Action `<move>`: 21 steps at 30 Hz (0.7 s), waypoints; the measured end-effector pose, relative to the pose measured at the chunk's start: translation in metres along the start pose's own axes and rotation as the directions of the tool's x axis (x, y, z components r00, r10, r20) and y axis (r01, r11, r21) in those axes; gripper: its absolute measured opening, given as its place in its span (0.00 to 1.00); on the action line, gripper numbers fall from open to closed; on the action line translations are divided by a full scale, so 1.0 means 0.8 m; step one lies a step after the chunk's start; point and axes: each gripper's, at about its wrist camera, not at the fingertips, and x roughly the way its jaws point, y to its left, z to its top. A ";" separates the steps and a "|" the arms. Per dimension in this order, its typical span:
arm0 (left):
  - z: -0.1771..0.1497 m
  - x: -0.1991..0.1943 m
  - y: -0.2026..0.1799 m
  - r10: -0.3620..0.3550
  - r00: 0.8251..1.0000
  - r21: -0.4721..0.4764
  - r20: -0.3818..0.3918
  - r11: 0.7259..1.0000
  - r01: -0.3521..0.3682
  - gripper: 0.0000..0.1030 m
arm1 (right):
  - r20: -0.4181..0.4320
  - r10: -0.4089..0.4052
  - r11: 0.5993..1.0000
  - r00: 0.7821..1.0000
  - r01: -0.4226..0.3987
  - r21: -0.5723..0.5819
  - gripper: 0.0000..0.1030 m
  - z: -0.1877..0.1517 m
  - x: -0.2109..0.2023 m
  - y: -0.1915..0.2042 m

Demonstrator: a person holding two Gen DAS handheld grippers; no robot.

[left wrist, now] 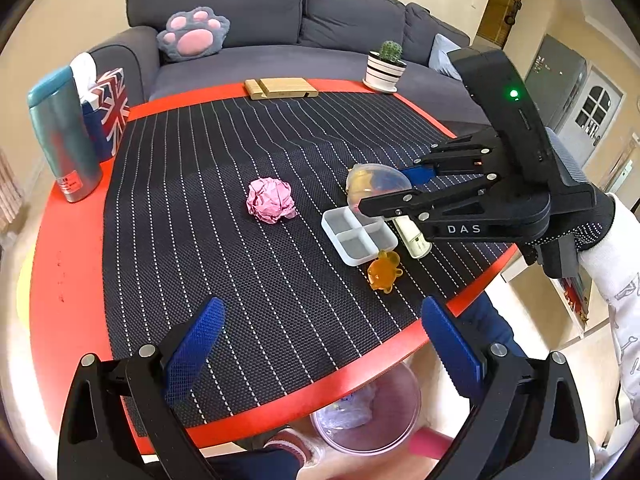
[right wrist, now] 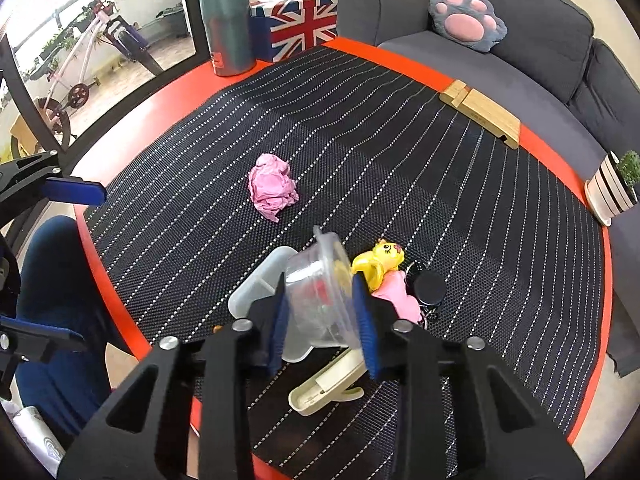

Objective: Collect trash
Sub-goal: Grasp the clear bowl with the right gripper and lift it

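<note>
My right gripper (right wrist: 322, 326) is shut on a clear plastic cup (right wrist: 320, 300), held tilted just above the mat; it also shows in the left wrist view (left wrist: 376, 184). A crumpled pink paper ball (left wrist: 270, 200) (right wrist: 272, 186) lies mid-mat. My left gripper (left wrist: 320, 344) is open and empty over the table's near edge, above a clear bin (left wrist: 368, 412) on the floor that holds some trash.
Under the right gripper lie a white divided tray (left wrist: 356, 236), a cream clip (right wrist: 328, 388), an orange bear toy (left wrist: 384, 272) and a yellow-pink toy (right wrist: 384, 268). A teal flask (left wrist: 64, 136), flag tissue box (right wrist: 300, 24), wooden stand (left wrist: 280, 88) and potted cactus (left wrist: 386, 66) line the red table's rim (left wrist: 64, 240).
</note>
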 end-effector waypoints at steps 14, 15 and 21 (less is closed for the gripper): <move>0.023 0.014 0.001 0.011 1.000 0.024 -0.016 1.000 -0.011 0.92 | 0.065 0.027 0.995 0.997 -0.033 0.092 0.23 0.000 -0.038 -0.020; 0.026 0.016 0.001 0.011 1.000 0.024 -0.020 1.000 -0.010 0.92 | 0.065 0.030 0.995 0.997 -0.036 0.097 0.23 -0.001 -0.041 -0.022; 0.051 0.031 0.007 0.018 0.999 0.025 -0.042 1.000 -0.017 0.92 | 0.070 0.026 0.987 0.997 -0.037 0.157 0.23 -0.006 -0.058 -0.044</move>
